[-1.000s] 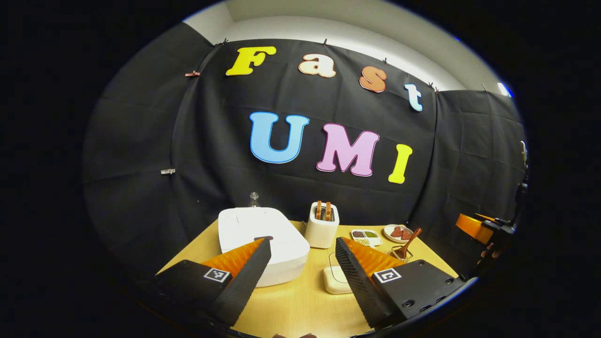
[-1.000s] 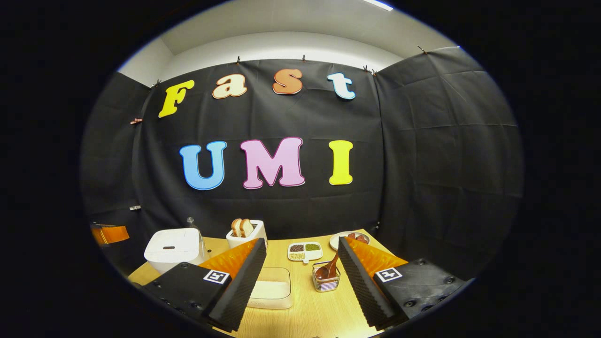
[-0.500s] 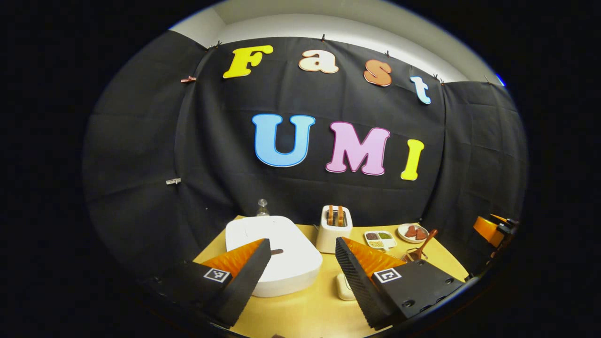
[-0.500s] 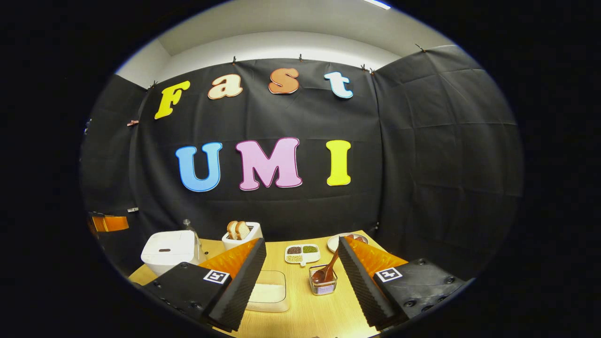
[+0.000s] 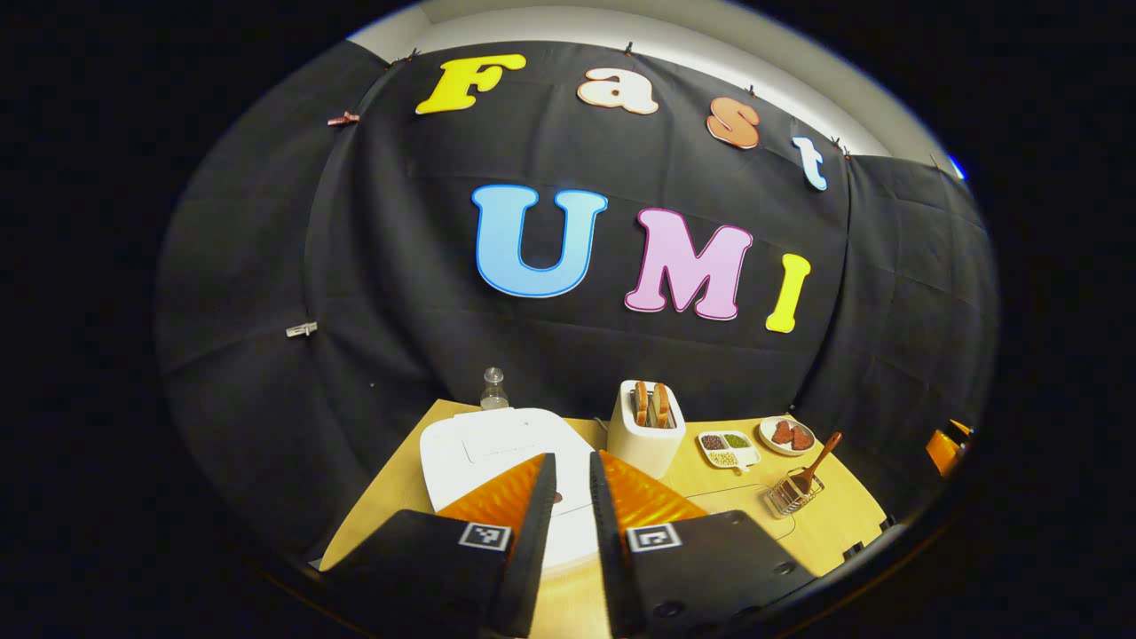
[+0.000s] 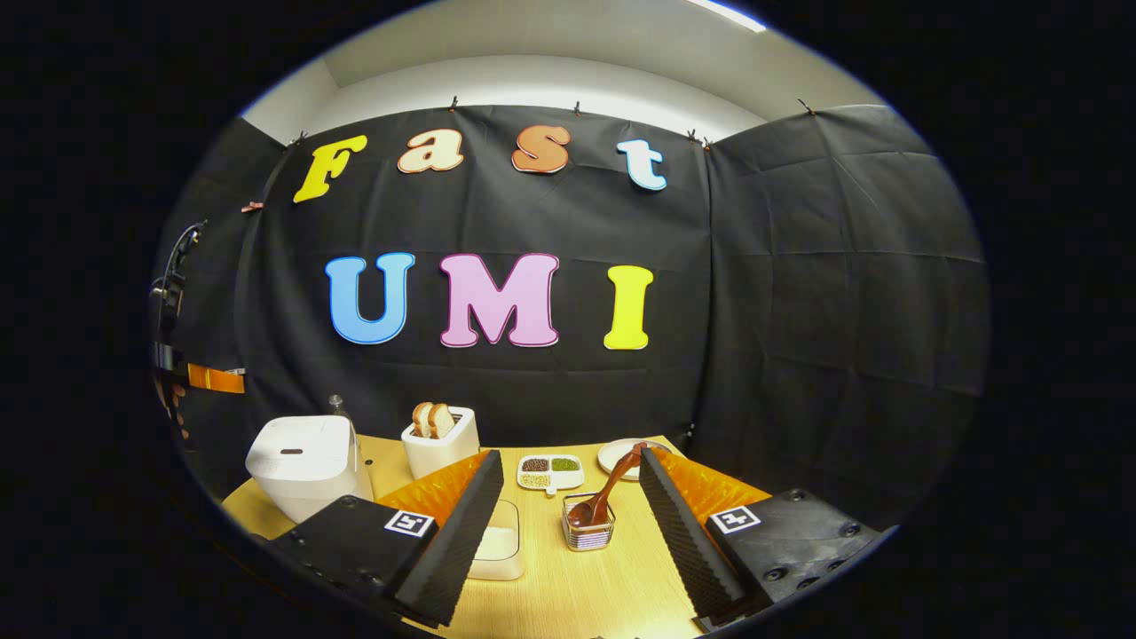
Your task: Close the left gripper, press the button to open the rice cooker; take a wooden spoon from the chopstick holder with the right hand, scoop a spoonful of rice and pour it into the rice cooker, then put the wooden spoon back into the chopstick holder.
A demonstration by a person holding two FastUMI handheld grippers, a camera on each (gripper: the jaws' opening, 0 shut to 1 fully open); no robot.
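The white rice cooker (image 5: 479,444) sits lid down at the table's left, its dark button (image 5: 556,498) showing in the slit between my left gripper's fingers. My left gripper (image 5: 571,456) hovers over the cooker's front, shut with nothing held. A wooden spoon (image 6: 603,497) leans in the wire chopstick holder (image 6: 587,532), straight ahead of my right gripper (image 6: 569,455), which stands open and apart from it. The rice box (image 6: 497,546) lies partly behind the right gripper's left finger. The cooker (image 6: 297,453) also appears at far left in the right gripper view, as do the spoon (image 5: 821,453) and holder (image 5: 785,495) at right in the left gripper view.
A white toaster with bread (image 5: 646,426) stands behind the cooker, beside a small bottle (image 5: 493,389). A divided dish of beans (image 6: 548,471) and a plate (image 6: 621,457) sit at the back. The wooden table (image 6: 621,586) ends near the black cloth wall.
My left gripper's fingers closed from wide apart to nearly touching, and it moved over the rice cooker's front. The right gripper drifted slightly, still open.
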